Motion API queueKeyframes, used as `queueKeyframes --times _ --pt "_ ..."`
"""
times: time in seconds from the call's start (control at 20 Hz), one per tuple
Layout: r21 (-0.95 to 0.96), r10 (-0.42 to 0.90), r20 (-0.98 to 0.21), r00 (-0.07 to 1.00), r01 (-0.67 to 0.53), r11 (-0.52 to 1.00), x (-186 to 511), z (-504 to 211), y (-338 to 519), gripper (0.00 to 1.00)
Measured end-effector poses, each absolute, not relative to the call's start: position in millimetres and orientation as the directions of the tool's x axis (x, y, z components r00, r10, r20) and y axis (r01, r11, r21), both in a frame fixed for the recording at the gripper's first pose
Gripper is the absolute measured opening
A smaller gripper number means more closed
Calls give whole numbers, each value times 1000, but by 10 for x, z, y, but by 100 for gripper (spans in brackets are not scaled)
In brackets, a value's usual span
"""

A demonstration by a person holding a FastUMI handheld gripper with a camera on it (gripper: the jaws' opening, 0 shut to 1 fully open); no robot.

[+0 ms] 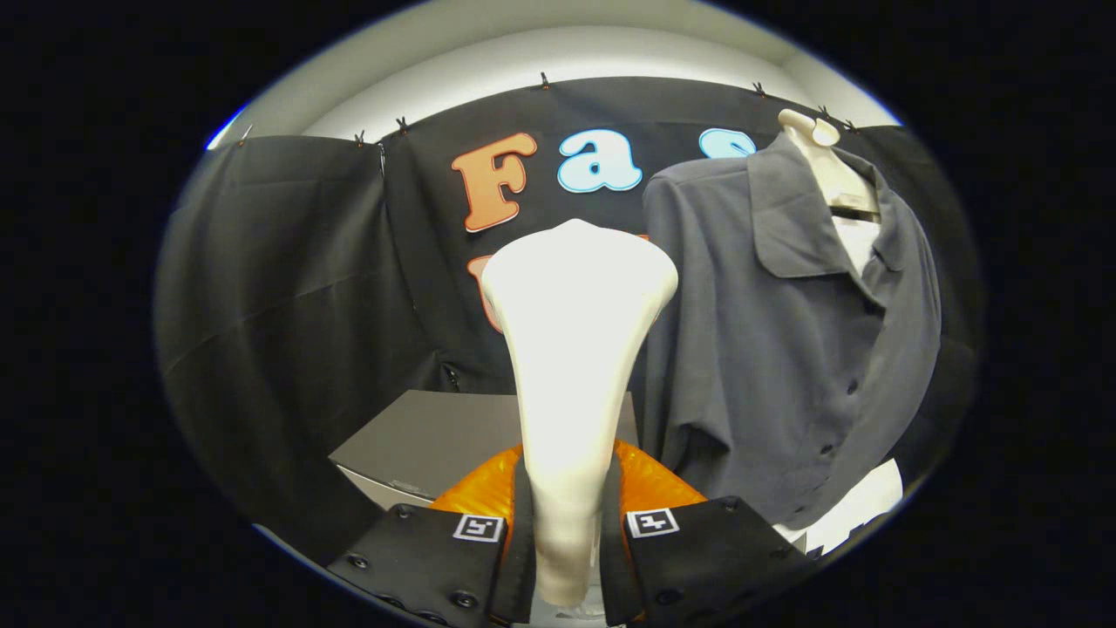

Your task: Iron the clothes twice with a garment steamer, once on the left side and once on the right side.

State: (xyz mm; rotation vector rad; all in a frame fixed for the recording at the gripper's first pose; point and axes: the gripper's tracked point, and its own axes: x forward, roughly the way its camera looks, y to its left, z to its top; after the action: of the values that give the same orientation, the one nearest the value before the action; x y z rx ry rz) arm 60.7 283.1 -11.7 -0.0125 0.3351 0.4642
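Hand-held gripper [567, 558] clamps steamer [575, 349], centre frame; no pass begun. Next: bring head to shirt [785, 349], right of frame.

1. Your white plastic garment steamer [575, 349] hides part of the grey table [436, 440] and orange translucent base [649, 484].
2. The grey button-up shirt [785, 349] covers most of its cream mannequin [828, 166].
3. The fingers [663, 545] hide the steamer's lower handle.

Recording booth, black cloth wall [288, 288], shirted mannequin [811, 131]
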Motion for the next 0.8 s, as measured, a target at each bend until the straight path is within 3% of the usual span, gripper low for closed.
queueKeyframes --times 0.8 --pt "51 277 -243 930 -273 961 838 303 1375 37"
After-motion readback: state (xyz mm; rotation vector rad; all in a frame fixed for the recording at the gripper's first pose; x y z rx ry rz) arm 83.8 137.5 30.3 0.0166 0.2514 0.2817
